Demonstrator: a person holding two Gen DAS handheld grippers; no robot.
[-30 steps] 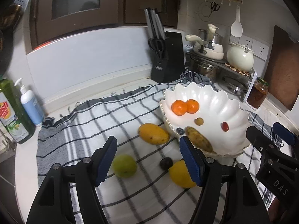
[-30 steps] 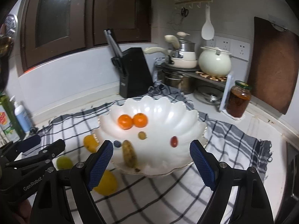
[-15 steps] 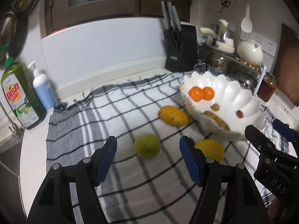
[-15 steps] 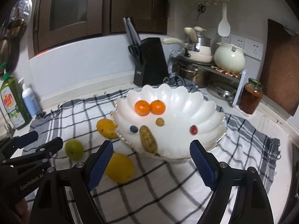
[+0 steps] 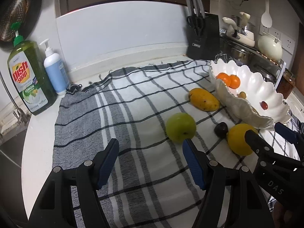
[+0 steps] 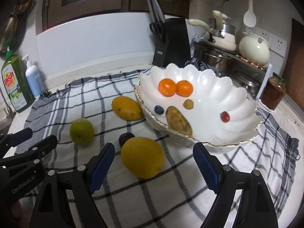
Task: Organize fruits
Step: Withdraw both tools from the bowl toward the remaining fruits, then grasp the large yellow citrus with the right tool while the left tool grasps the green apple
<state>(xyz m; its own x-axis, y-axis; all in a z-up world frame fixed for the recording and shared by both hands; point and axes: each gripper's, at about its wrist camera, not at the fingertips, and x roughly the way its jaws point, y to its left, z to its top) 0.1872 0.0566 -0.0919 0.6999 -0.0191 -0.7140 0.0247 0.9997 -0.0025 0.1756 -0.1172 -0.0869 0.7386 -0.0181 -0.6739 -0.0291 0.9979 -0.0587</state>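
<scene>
A white scalloped bowl (image 6: 243, 114) on the checked cloth holds two oranges (image 6: 167, 87), a brown oblong fruit (image 6: 178, 122), a blueberry (image 6: 159, 109), a small tan fruit and a red one. On the cloth lie a mango (image 6: 127, 108), a green apple (image 6: 81, 131), a dark plum (image 6: 125, 138) and a yellow lemon (image 6: 142, 156). My right gripper (image 6: 153, 166) is open, with the lemon just ahead between its fingers. My left gripper (image 5: 151, 160) is open and empty, the apple (image 5: 180, 127) just beyond its right finger.
A green dish soap bottle (image 5: 28, 79) and a white pump bottle (image 5: 55, 72) stand at the far left. A black knife block (image 6: 172, 43) stands at the back. Pots, a cream kettle (image 6: 253, 49) and a jar (image 6: 273, 90) crowd the right side.
Both grippers have pulled back and swung left. The fruits on the cloth now show closer, and the lemon has come between the right gripper's fingers. Both stay open.
</scene>
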